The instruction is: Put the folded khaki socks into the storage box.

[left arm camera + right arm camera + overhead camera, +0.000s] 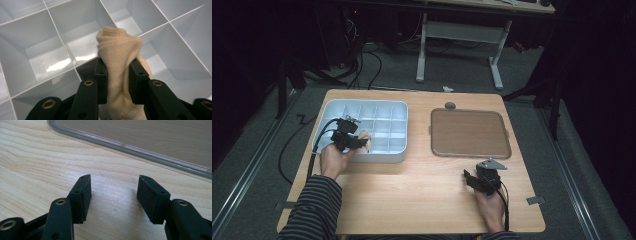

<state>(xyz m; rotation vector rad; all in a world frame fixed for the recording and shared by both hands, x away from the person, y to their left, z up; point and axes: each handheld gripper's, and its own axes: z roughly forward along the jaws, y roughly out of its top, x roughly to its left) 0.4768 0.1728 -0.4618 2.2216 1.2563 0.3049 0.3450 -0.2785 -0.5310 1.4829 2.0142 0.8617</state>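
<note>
My left tool (pixel 117 72) pinches one rolled beige knit cloth (pixel 119 47) over the one pale blue plastic divided tray (pixel 398 156); I should centre it above a single compartment, lower it clear of the dividers, then release. My right tool (pixel 113 195) rests spread on the wooden tabletop (pixel 412 195), beside one brown square lid (pixel 469 132).

There are two grippers: the left gripper (pixel 354 141) over the one white box (pixel 398 156), and the right gripper (pixel 476 178) near the one brown lid (pixel 469 133). One rolled-up tan cloth (pixel 117 47) is at the box. There is one wooden table (pixel 412 195).
</note>
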